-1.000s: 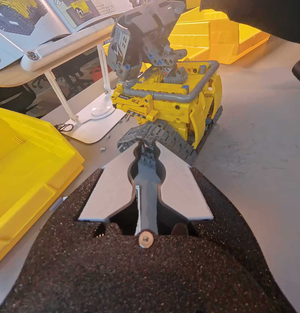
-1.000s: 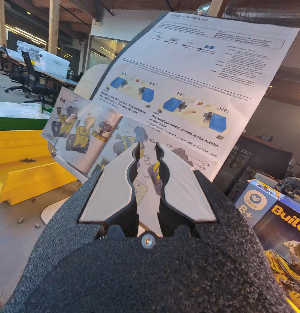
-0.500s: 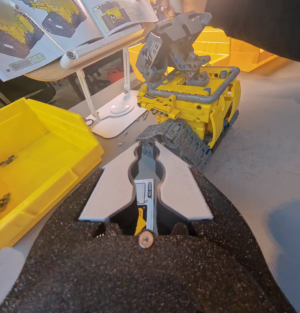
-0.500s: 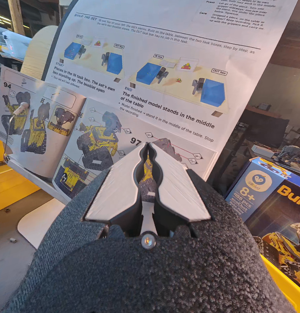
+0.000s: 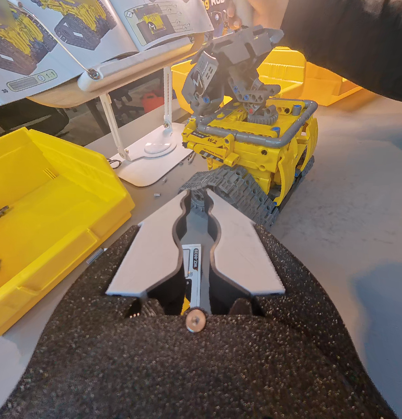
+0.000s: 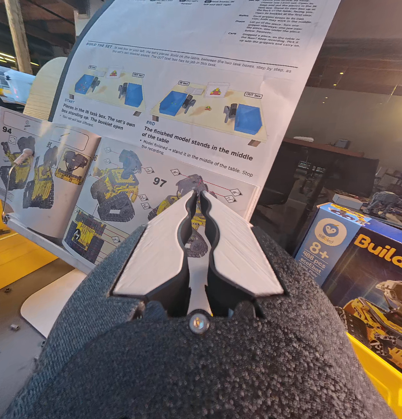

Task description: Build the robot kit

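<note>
While both tools hold nothing, left tool (image 5: 197, 196) gapes, right tool (image 6: 197, 192) nearly closed.
Left tool near tracked model (image 5: 252, 145); a nudge may tip it, I judge.

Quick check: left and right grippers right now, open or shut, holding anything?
Left gripper: open, empty, fingers just short of the yellow-and-grey tracked brick model.
Right gripper: shut, holding nothing.

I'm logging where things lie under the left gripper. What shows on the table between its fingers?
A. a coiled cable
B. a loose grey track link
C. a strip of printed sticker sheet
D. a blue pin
C: in the left wrist view a white printed sticker sheet lies on the table in the gap between the fingers of the left gripper.
</note>
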Motion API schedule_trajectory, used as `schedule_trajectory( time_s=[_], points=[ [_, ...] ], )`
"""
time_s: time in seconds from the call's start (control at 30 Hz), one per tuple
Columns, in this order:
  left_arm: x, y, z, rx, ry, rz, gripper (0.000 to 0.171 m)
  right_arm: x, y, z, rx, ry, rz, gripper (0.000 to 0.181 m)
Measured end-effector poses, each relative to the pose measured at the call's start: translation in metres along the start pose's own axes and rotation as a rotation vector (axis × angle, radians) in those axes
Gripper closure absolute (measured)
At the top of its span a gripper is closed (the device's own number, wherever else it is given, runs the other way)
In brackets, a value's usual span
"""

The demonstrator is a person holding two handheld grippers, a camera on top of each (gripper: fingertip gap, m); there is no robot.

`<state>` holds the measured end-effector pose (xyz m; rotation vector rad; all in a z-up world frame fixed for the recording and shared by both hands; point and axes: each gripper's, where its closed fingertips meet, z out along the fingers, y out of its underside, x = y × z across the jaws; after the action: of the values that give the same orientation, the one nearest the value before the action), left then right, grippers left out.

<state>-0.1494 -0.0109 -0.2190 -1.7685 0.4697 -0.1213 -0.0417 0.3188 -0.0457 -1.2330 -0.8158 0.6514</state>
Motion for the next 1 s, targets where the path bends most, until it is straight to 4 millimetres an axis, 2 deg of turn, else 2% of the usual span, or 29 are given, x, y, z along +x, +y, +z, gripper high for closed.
schedule_trajectory(
  time_s=[0.1,0.2,0.27,0.33,0.4,0.5,0.57,0.67,0.73,0.8,0.87,1.0],
  points=[
    [-0.003,-0.002,-0.001,0.001,-0.022,0.006,0.161,-0.001,0.0,-0.002,-0.004,-0.009,0.006,0.178],
    [-0.015,-0.004,-0.006,0.006,-0.076,0.006,0.157,-0.004,-0.009,-0.009,0.02,-0.027,0.025,0.176],
    [-0.028,-0.007,-0.012,0.014,-0.112,-0.031,0.152,-0.021,-0.015,-0.022,0.044,-0.103,0.066,0.174],
    [-0.038,-0.007,-0.018,0.023,-0.115,-0.106,0.147,-0.055,-0.024,-0.039,0.067,-0.284,0.121,0.171],
    [-0.046,-0.006,-0.024,0.041,-0.107,-0.185,0.145,-0.106,-0.027,-0.067,0.046,-0.551,0.17,0.163],
    [-0.053,-0.005,-0.029,0.059,-0.09,-0.257,0.143,-0.174,-0.019,-0.115,-0.034,-0.867,0.16,0.149],
    [-0.058,-0.004,-0.031,0.037,-0.105,-0.256,0.141,-0.209,-0.001,-0.133,-0.115,-0.945,0.062,0.132],
    [-0.071,0.003,-0.039,-0.06,-0.165,-0.204,0.132,-0.243,0.032,-0.14,-0.211,-0.904,-0.2,0.118],
    [-0.08,0.006,-0.05,-0.111,-0.218,-0.173,0.128,-0.253,0.047,-0.136,-0.223,-0.817,-0.38,0.114],
    [-0.084,0.005,-0.062,-0.116,-0.235,-0.186,0.126,-0.256,0.045,-0.135,-0.203,-0.777,-0.456,0.117],
    [-0.086,0.005,-0.072,-0.098,-0.24,-0.227,0.127,-0.248,0.037,-0.132,-0.139,-0.716,-0.555,0.146],
    [-0.078,0.012,-0.078,-0.069,-0.201,-0.298,0.127,-0.248,0.033,-0.148,-0.023,-0.757,-0.666,0.148]
  ],
)
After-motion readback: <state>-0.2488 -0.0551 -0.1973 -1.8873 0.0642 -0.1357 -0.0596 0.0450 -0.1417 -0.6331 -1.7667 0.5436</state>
